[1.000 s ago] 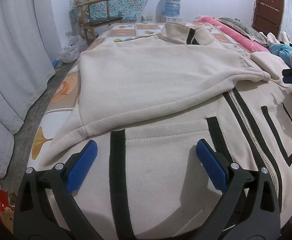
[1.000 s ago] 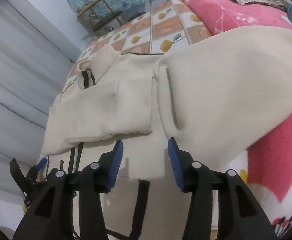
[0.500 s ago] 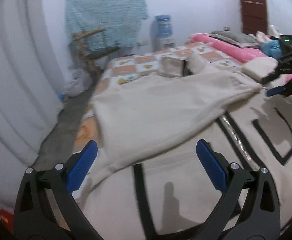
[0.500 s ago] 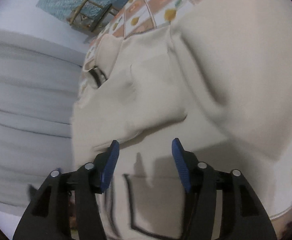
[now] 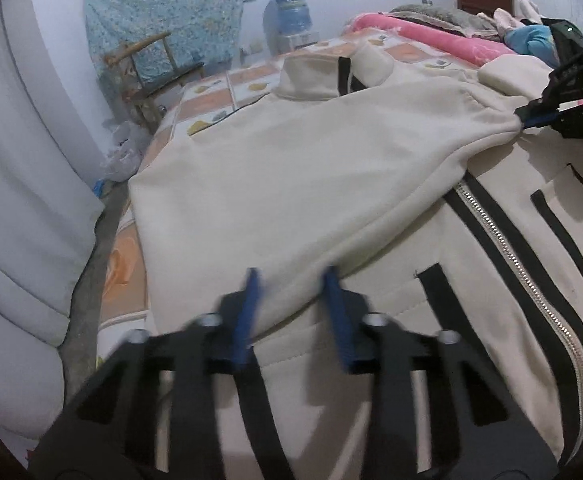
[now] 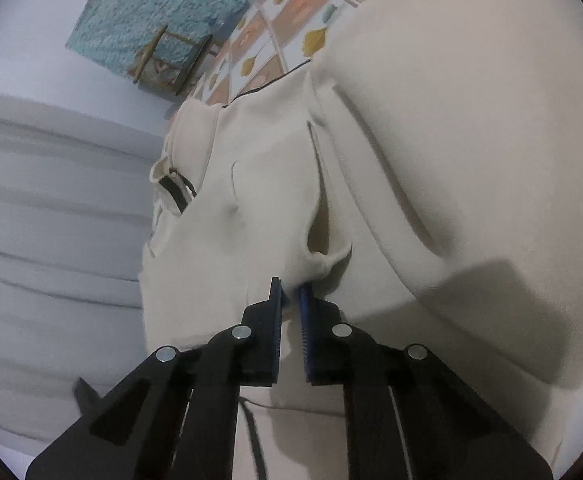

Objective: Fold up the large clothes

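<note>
A cream zip jacket (image 5: 371, 320) with black stripes lies flat on the bed, collar (image 5: 331, 76) at the far end. One sleeve (image 5: 291, 168) is folded across its chest. My left gripper (image 5: 293, 304) is blurred and its jaws are closing. The sleeve's lower edge lies between the blue pads (image 5: 251, 312), which still stand apart. My right gripper (image 6: 291, 292), also visible as the right gripper (image 5: 525, 116) at the right edge, is closing too. Its pads pinch the sleeve cuff (image 6: 323, 264) at their tips.
The patterned bedsheet (image 5: 211, 96) shows beyond the jacket. A pink blanket (image 5: 431, 36) and piled clothes lie at the far right. A wooden chair (image 5: 151, 64), a water bottle (image 5: 289, 12) and plastic bags (image 5: 123, 152) stand past the bed. A grey curtain (image 5: 19, 200) hangs at left.
Both grippers' jaws have drawn together. The right one came down onto the sleeve cuff and gripped it. The left one moved up to the sleeve's lower edge.
</note>
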Available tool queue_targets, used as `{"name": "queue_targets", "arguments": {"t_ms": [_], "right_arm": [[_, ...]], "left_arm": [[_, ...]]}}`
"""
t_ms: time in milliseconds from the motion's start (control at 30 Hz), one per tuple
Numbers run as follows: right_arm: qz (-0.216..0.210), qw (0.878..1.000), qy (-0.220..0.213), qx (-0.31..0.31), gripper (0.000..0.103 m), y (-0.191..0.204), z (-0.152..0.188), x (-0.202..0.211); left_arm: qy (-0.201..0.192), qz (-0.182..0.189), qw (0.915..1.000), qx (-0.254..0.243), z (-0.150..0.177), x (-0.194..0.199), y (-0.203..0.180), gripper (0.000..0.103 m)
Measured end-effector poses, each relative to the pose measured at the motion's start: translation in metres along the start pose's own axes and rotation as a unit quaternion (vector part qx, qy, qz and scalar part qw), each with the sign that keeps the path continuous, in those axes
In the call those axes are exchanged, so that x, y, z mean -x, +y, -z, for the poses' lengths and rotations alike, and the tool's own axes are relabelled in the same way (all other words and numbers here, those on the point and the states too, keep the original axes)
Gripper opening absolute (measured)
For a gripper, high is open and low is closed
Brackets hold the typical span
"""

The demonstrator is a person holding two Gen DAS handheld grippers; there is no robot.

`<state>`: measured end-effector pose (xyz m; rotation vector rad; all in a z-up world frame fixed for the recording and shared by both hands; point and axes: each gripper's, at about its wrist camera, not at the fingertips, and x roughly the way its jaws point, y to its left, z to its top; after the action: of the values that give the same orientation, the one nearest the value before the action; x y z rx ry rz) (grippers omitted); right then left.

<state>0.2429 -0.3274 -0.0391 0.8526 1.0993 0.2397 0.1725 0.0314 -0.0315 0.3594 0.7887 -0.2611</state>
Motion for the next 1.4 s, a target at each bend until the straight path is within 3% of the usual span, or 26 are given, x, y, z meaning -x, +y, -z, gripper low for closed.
{"name": "queue_targets", "arguments": {"t_ms": [100, 267, 433, 567, 667, 767, 867, 933, 1067, 1233, 1400], "right_arm": [[-0.006, 1.000, -0.004, 0.023, 0.008, 0.011, 0.000, 0.005], [-0.004, 0.999, -0.003, 0.035, 0.008, 0.012, 0.009, 0.010], [0.016, 0.999, 0.006, 0.033, 0.008, -0.003, 0.009, 0.000], [0.062, 0.995, -0.008, 0.077, 0.009, 0.010, 0.008, 0.003], [0.096, 0.991, -0.021, 0.094, 0.017, 0.014, 0.007, 0.007], [0.145, 0.980, -0.043, 0.127, 0.028, 0.020, 0.011, 0.019], [0.198, 0.963, -0.079, 0.164, 0.030, 0.033, 0.013, 0.032], [0.177, 0.966, -0.083, 0.168, 0.035, 0.035, 0.011, 0.039], [0.146, 0.968, -0.070, 0.193, 0.035, 0.050, 0.015, 0.027], [0.141, 0.964, -0.013, 0.224, 0.035, 0.052, 0.019, -0.014], [0.110, 0.975, -0.001, 0.195, 0.035, 0.041, 0.012, -0.001]], "left_arm": [[-0.009, -0.023, 0.9996, -0.016, -0.001, 0.006, -0.002, 0.006], [-0.012, -0.020, 0.9997, 0.002, 0.003, 0.020, 0.005, 0.005], [0.006, -0.020, 0.9997, -0.016, 0.013, 0.010, -0.004, 0.007], [0.011, 0.007, 0.9999, 0.008, 0.013, 0.015, 0.005, 0.016], [0.010, 0.033, 0.9988, 0.035, 0.017, 0.023, 0.015, 0.019], [-0.005, 0.061, 0.9957, 0.070, 0.019, 0.035, 0.030, 0.020], [-0.022, 0.070, 0.9911, 0.111, 0.015, 0.039, 0.048, 0.021], [-0.016, 0.061, 0.9904, 0.123, 0.011, 0.032, 0.053, 0.021], [0.040, 0.016, 0.9893, 0.140, 0.007, -0.002, 0.055, 0.021], [0.038, 0.011, 0.9867, 0.157, 0.010, -0.005, 0.058, 0.023], [0.040, 0.012, 0.9866, 0.158, 0.012, -0.004, 0.060, 0.023]]}}
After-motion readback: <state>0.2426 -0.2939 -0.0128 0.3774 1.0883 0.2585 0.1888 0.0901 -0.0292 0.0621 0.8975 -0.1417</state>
